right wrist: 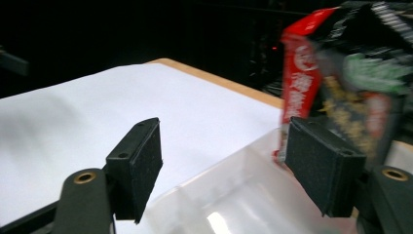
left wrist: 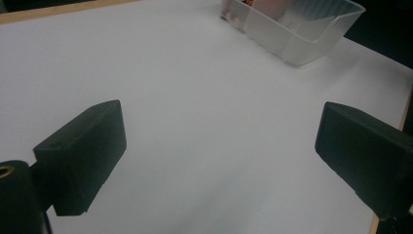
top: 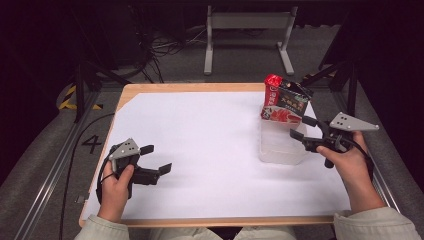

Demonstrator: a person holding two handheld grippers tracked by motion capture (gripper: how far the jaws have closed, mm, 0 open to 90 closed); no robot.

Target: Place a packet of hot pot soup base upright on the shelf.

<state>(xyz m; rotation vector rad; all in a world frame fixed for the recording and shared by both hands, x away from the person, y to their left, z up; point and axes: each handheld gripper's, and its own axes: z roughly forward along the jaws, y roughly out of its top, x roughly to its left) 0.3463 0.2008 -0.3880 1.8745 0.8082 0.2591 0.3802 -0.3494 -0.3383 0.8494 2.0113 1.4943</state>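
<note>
A clear plastic bin (top: 280, 149) stands on the right half of the white table sheet (top: 200, 150). A red and black snack bag (top: 284, 100) stands upright at the bin's far end, leaning on its rim. My right gripper (top: 303, 128) hovers over the bin's right edge, open, with nothing between its fingers. In the right gripper view, the right gripper (right wrist: 229, 170) looks over the bin (right wrist: 234, 200) toward the bag (right wrist: 341, 92). My left gripper (top: 156, 159) rests near the table's left front, open and empty. In the left gripper view, the bin (left wrist: 302, 29) lies far ahead of the left gripper (left wrist: 219, 161).
The wooden table edge (top: 200, 221) shows at the front and back. A metal stand (top: 247, 35) and cables lie on the floor beyond the table. Dark tripod legs (top: 345, 75) stand near the far right corner.
</note>
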